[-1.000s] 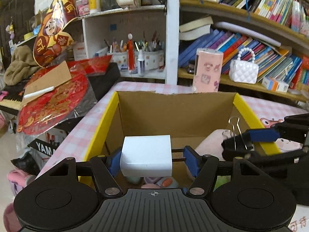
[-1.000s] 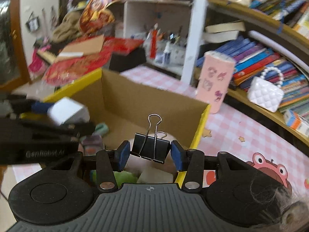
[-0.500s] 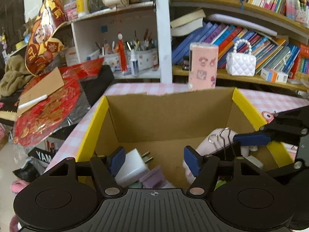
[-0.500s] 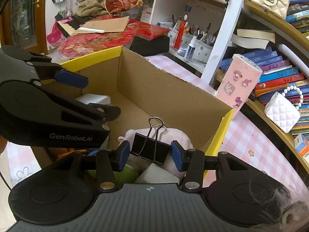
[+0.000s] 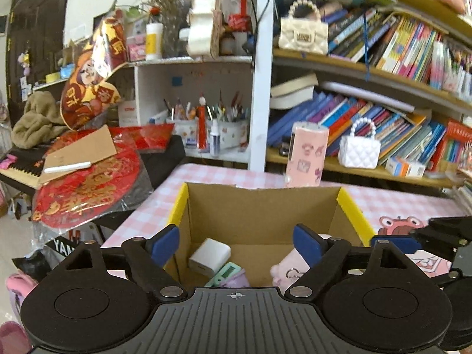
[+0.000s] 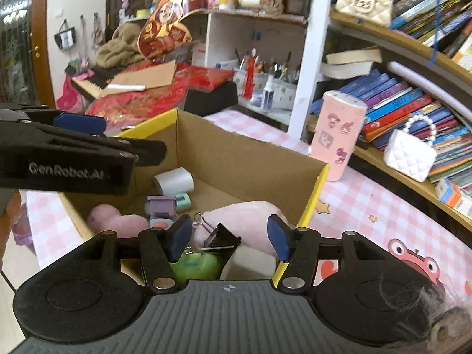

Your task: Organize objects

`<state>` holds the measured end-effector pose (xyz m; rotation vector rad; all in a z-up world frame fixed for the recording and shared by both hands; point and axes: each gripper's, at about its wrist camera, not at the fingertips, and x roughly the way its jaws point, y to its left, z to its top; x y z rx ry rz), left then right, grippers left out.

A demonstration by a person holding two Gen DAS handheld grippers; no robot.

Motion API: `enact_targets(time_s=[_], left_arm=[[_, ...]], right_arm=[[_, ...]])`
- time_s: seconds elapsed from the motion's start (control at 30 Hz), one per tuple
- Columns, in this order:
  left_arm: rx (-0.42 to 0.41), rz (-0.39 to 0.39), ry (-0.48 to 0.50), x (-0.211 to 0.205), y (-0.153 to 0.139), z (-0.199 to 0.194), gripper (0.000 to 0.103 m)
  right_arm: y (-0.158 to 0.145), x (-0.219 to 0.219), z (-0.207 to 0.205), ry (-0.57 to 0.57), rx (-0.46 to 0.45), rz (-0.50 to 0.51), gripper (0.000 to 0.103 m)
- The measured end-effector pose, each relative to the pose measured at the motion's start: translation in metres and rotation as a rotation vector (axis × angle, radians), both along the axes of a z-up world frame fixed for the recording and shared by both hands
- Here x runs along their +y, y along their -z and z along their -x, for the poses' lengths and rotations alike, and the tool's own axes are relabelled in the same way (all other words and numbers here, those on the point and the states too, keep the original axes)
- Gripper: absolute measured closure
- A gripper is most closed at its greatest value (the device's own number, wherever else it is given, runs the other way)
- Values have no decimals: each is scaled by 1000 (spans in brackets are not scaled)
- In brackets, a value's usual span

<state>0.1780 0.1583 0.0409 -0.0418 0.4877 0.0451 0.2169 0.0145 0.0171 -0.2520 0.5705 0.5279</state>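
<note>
A cardboard box (image 5: 259, 206) with yellow flaps stands on the pink checked table; it also shows in the right wrist view (image 6: 236, 153). My left gripper (image 5: 236, 244) is open and empty above the box. The white charger (image 5: 210, 256) lies inside on the box floor, also seen in the right wrist view (image 6: 174, 180). My right gripper (image 6: 225, 237) is open above the box's near right corner. The black binder clip (image 6: 219, 239) lies loose between its fingers on a pink plush toy (image 6: 247, 221). Its wire handles show in the left wrist view (image 5: 292, 273).
The box also holds a purple item (image 6: 161, 205), a mint comb (image 5: 224, 273) and a green thing (image 6: 197, 264). A pink tumbler (image 6: 336, 138) stands behind the box. Bookshelves (image 5: 383, 112) and a white purse (image 5: 358, 147) are behind. Red decorations (image 5: 88, 185) lie left.
My left gripper opened and the white charger dropped into the box. My right gripper opened and the binder clip fell onto the plush. Both grippers have risen.
</note>
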Motion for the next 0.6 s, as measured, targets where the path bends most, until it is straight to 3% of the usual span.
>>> enact_targets(time_s=[0.3,0.6], left_arm=[[-19,6,6,4,-3,56,8],[40,12,35,-3,16,109,8]], right_arm=[[-13,-18,65,182,-64,-76,41],[2,-34,120,427,-9,-119,37]])
